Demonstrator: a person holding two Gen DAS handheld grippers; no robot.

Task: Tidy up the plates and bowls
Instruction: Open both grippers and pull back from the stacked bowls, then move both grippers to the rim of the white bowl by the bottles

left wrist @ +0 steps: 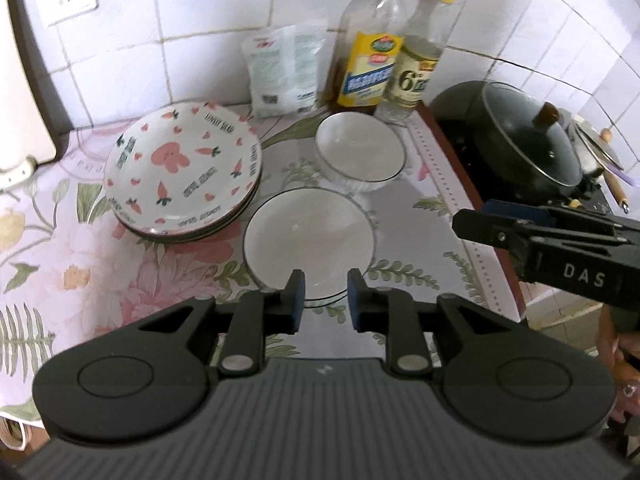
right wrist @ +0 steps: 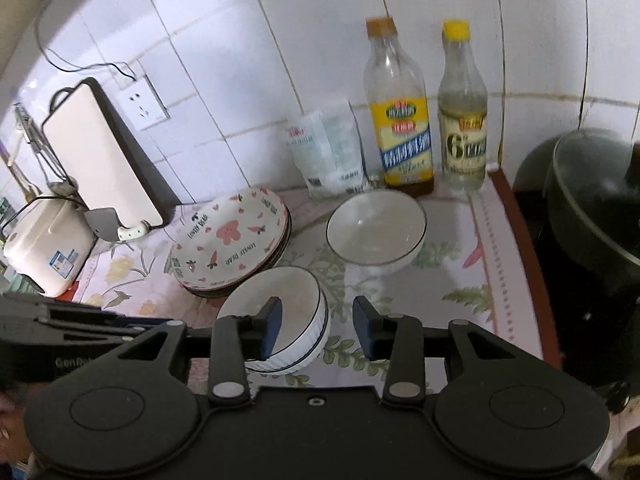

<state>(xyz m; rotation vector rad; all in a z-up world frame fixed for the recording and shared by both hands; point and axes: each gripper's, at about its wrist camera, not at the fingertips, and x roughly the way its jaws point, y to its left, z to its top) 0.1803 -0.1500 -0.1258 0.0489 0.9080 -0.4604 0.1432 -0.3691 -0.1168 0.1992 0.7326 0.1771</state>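
2 white bowls (left wrist: 308, 240) (left wrist: 360, 152) sit beside stacked plates (left wrist: 182, 168); left gripper (left wrist: 326, 300) and right gripper (right wrist: 318, 330) seemingly released, empty.

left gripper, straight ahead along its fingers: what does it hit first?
Probably the near white bowl. The left gripper is open with nothing between its fingers, and that bowl's near rim sits directly ahead of the gap. Depth is unclear in the fisheye view; it might instead meet the floral tablecloth just short of it.

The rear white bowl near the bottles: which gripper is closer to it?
Right. The right gripper hovers beside the rear bowl; the left gripper hangs over the front bowl.
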